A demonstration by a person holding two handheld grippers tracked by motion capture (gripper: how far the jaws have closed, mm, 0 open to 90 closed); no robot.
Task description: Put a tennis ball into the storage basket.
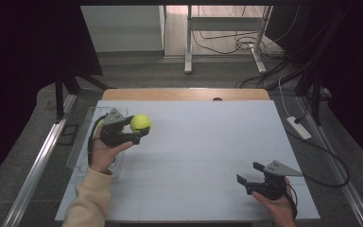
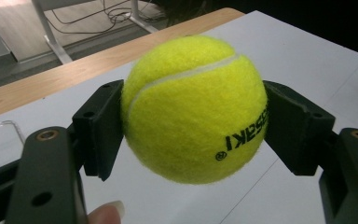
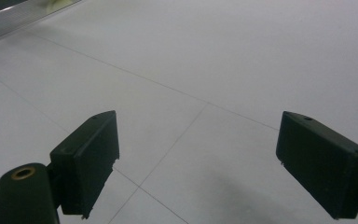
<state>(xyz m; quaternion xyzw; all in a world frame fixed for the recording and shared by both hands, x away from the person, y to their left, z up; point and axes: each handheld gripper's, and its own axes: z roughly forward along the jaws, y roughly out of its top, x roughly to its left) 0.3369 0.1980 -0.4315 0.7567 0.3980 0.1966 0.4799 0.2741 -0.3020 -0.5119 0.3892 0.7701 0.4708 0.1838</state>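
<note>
Left tool [image 1: 133, 131], at the left of the surface [image 1: 203, 142], is clamped on a yellow tennis ball [image 1: 141, 123]; in the left gripper view the ball [image 2: 195, 108] sits squarely between both pads, pressed on either side and lifted off the surface, just beside a clear plastic tray [image 1: 78, 146] at the left edge. Pickup appears complete; carrying and setting down remain. Right tool [image 1: 251, 174], at the near right and well apart from the ball, rests with jaws apart, holding nothing.
</note>
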